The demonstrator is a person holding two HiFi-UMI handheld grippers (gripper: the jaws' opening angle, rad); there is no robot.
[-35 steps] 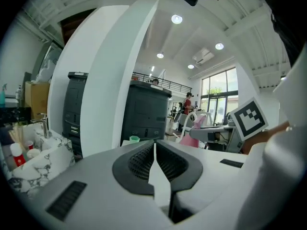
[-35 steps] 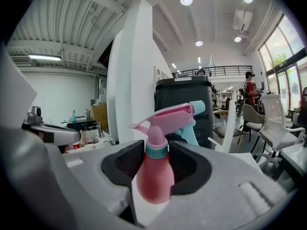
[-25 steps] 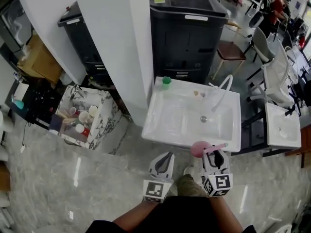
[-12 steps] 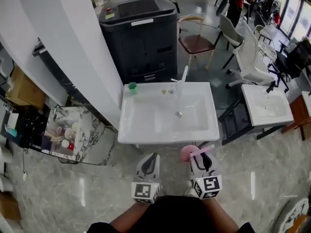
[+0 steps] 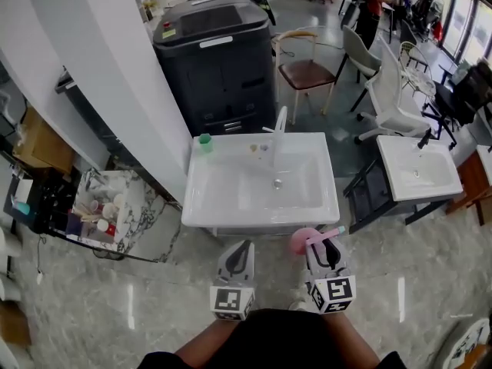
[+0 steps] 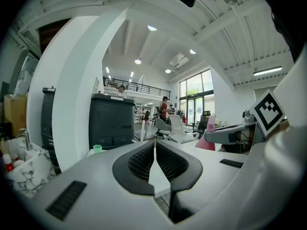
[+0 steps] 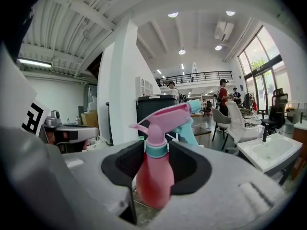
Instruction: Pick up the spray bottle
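1. The right gripper (image 7: 156,163) holds the spray bottle (image 7: 154,178). Its two jaws press on the pink bottle from both sides, just under the teal ring at the neck.
2. The spray bottle stands up straight between the jaws. Its pink top has a teal tip.
3. The left gripper (image 6: 154,157) holds nothing. Its jaws are closed together.
4. In the head view the two grippers are side by side over the shiny grey floor (image 5: 154,298). The bottle is near the front edge of a white sink (image 5: 261,215).
5. The sink has a white tap (image 5: 280,123) at the back. A small green cup (image 5: 204,139) sits on its back left corner.
6. Behind the sink stands a big black machine (image 5: 219,68). A white pillar (image 5: 115,75) is to its left and a chair (image 5: 306,69) to its right.
7. A second white sink (image 5: 419,171) stands off to the right.
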